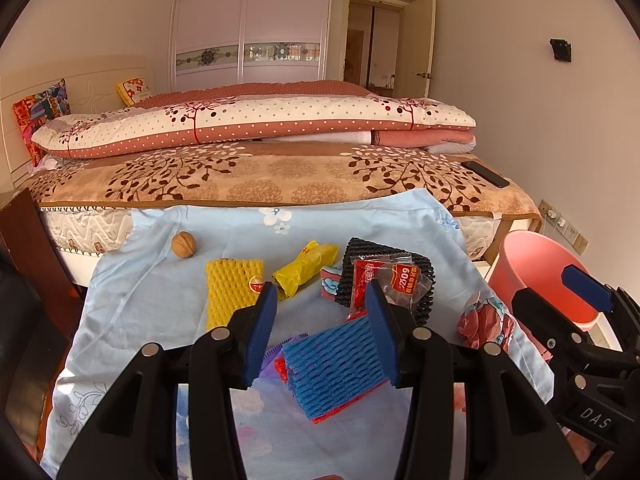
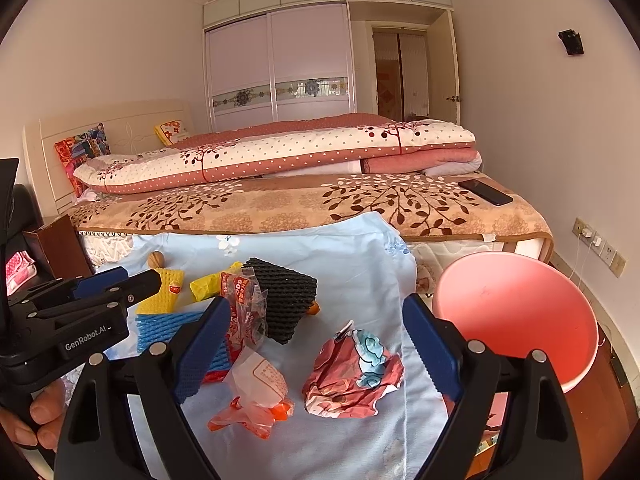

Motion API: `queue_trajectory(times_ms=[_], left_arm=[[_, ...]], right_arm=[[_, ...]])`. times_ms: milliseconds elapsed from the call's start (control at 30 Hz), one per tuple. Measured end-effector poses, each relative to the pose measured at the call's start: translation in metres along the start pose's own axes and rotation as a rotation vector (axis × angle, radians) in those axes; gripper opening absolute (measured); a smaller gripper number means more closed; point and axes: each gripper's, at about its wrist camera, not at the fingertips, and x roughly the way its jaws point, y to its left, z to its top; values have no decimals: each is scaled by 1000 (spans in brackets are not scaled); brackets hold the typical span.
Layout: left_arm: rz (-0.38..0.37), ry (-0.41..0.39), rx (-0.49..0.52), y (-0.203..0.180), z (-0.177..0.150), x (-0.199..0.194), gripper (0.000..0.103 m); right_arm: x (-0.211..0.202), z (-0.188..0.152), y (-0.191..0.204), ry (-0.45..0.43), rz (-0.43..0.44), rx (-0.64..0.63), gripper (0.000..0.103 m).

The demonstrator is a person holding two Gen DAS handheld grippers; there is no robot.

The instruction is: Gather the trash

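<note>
Trash lies on a light blue cloth (image 1: pixel 168 292) beside the bed. In the left wrist view I see a walnut (image 1: pixel 184 244), a yellow foam net (image 1: pixel 230 292), a yellow wrapper (image 1: pixel 306 270), a black foam net (image 1: pixel 420 308), a red snack packet (image 1: pixel 384 280) and a blue foam net (image 1: pixel 338 368). My left gripper (image 1: pixel 322 332) is open above the blue foam net and holds nothing. My right gripper (image 2: pixel 316 344) is open above a crumpled red and blue wrapper (image 2: pixel 354 372), with an orange and white wrapper (image 2: pixel 256 396) to its left. A pink bin (image 2: pixel 516 312) stands at the right.
The bed with a folded quilt (image 1: pixel 256 124) and brown blanket runs behind the cloth. A black phone (image 2: pixel 485 192) lies on the blanket at the right. A dark wooden nightstand (image 2: pixel 60 248) is at the left. Wall sockets with a charger (image 2: pixel 592 242) are on the right wall.
</note>
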Motion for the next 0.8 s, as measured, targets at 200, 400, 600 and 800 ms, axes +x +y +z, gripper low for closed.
queue_trajectory(times_ms=[200,400,600,800], left_arm=[[1,1,0,0,0,0,47],[1,1,-1,0,-2,0,47],[-2,5,1,-1,-4,1,47],[-15,5,-1,-1,-7,0,47]], right_arm=[[-1,0,-1,0,-1,2,86],[0,0,-1,0,-3,-3,86],[-2,-1,-4,0,-10,-6,86],[-2,-2,-7,2,-14,-1,85]])
